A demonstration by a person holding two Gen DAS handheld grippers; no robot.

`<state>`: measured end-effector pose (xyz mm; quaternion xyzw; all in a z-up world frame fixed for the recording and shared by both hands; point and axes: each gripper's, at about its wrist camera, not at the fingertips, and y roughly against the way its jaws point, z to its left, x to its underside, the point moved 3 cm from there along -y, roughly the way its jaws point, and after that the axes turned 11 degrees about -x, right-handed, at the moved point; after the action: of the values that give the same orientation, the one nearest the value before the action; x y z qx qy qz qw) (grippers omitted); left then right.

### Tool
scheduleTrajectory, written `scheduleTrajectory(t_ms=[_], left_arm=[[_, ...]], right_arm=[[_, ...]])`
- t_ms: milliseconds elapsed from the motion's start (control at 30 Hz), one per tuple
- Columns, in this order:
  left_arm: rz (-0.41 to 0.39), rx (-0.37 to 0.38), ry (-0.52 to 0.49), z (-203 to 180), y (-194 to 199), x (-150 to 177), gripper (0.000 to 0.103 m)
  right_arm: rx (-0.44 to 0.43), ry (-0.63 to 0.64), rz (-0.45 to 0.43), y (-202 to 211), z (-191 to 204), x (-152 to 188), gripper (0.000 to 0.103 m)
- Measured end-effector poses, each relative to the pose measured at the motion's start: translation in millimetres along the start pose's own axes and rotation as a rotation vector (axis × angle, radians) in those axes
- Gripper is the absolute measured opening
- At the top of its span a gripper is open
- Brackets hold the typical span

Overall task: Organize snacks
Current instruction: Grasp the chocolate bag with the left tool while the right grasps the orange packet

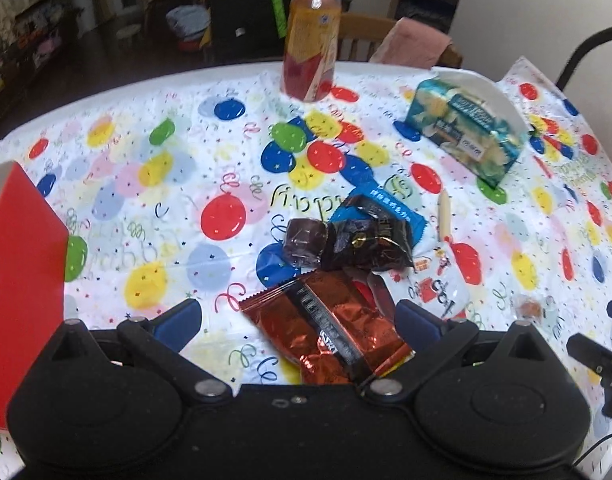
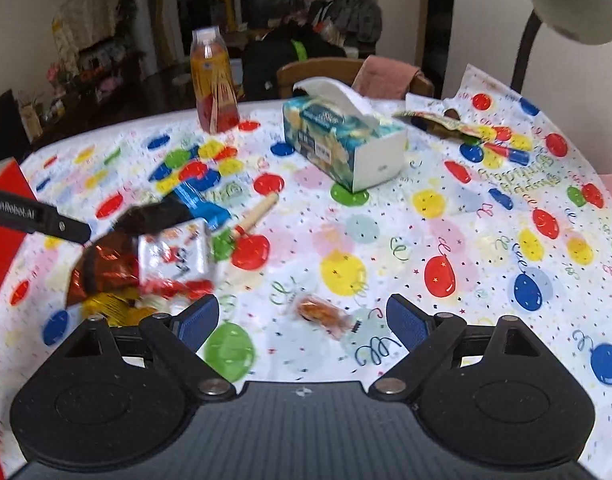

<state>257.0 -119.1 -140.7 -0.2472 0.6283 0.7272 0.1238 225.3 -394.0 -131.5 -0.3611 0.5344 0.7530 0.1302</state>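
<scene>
Left gripper (image 1: pixel 298 316): fingers spread wide, nothing clamped; a copper foil snack packet (image 1: pixel 330 328) is seen lying between the two blue pads, nearer the right-hand one, though contact cannot be told. Just beyond it, a pile is noted: a dark wrapped sweet (image 1: pixel 304 242), a black packet (image 1: pixel 366 246), a blue packet (image 1: pixel 380 210) partly beneath, and a white printed packet (image 1: pixel 442 284) at the right. Red box (image 1: pixel 20 280): held at the far left edge of the table, open top visible.

Right gripper (image 2: pixel 302 320): fingers likewise parted and empty; a small clear-wrapped orange candy (image 2: pixel 320 310) is found on the balloon-print tablecloth (image 2: pixel 446 216) between the pads, untouched.

Further back: tissue box (image 2: pixel 342 140); juice bottle (image 2: pixel 213 84), upright, near the far table edge; a wooden stick (image 2: pixel 258 210) beside the pile.
</scene>
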Motion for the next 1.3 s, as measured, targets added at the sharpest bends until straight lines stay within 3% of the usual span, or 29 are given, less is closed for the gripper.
scheduleTrajectory(t_ms=[500,700,833,1067,1300], left_arm=[[0.211,-0.014,0.215,-3,-47,-7,0.1],[0.255,-0.003,0.259,-5,-57,-5,0.098],[0.276,0.0,0.262,-7,-62,-2,0.09],[0.288,0.026,0.271,-6,-63,-1,0.076],[0.28,0.061,0.279,0,-59,0,0.063]], right_arm=[[-0.158,0.141,0.173,-55,-26,-8,0.089],[-0.2,0.163,0.248,-70,-34,-10,0.062],[-0.223,0.199,0.274,-73,-33,-8,0.057],[-0.205,0.232,0.294,-75,-30,-6,0.032],[-0.154,0.25,0.286,-75,-25,-5,0.026]])
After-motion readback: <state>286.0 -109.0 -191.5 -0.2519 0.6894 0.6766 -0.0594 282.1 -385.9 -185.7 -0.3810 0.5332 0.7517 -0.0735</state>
